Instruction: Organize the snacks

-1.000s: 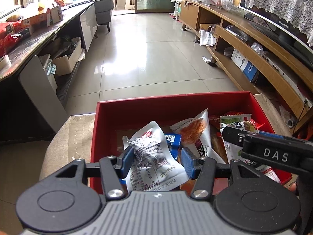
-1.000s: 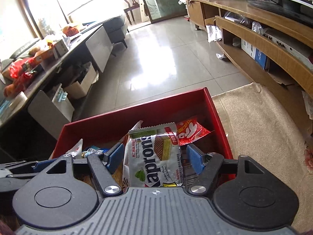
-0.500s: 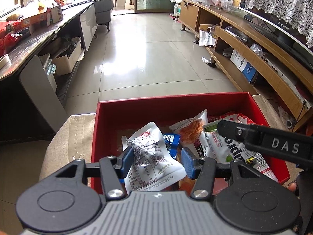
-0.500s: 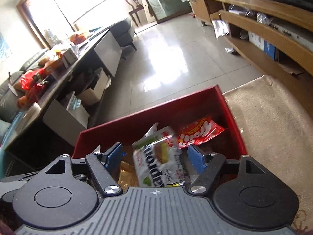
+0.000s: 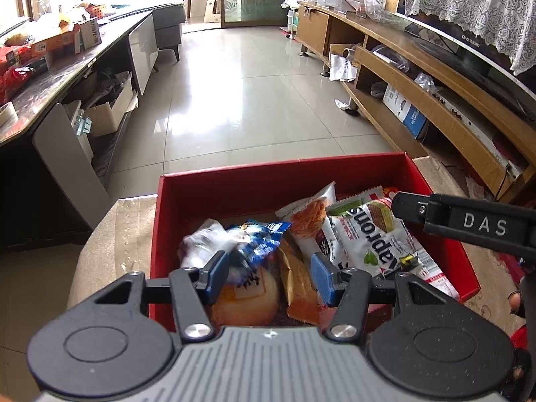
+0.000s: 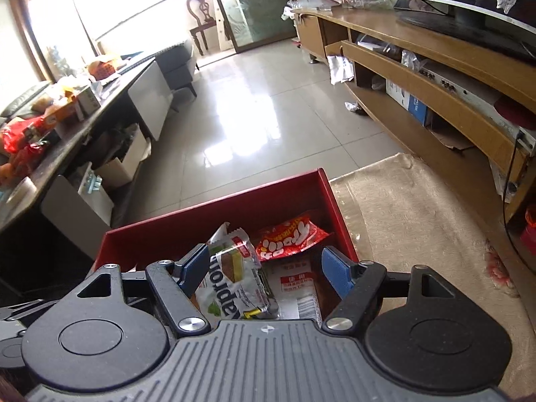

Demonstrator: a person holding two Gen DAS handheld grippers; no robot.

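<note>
Snacks are sitting piled inside the red box [image 5: 234, 187], which is resting on a beige cloth [image 6: 418, 221] w/ tiled floor beyond. Left gripper [image 5: 269, 273] is hovering over the box's near-left part, jaws partway open & gripping nothing; a blurred white packet [image 5: 204, 244] is lying just past its left pad, and a blue packet [image 5: 259, 238], a round bun [image 5: 248, 298] & an orange packet [image 5: 299, 288] are lying below the gap. Right gripper [image 6: 264, 268] is hanging over the box's right side, jaws wide apart; its left pad is sitting right by the green-white wafer pack [image 6: 231, 284], right pad clear of it, so no grip. A red packet [image 6: 291, 239] is lying just behind, near the box's right wall.
</note>
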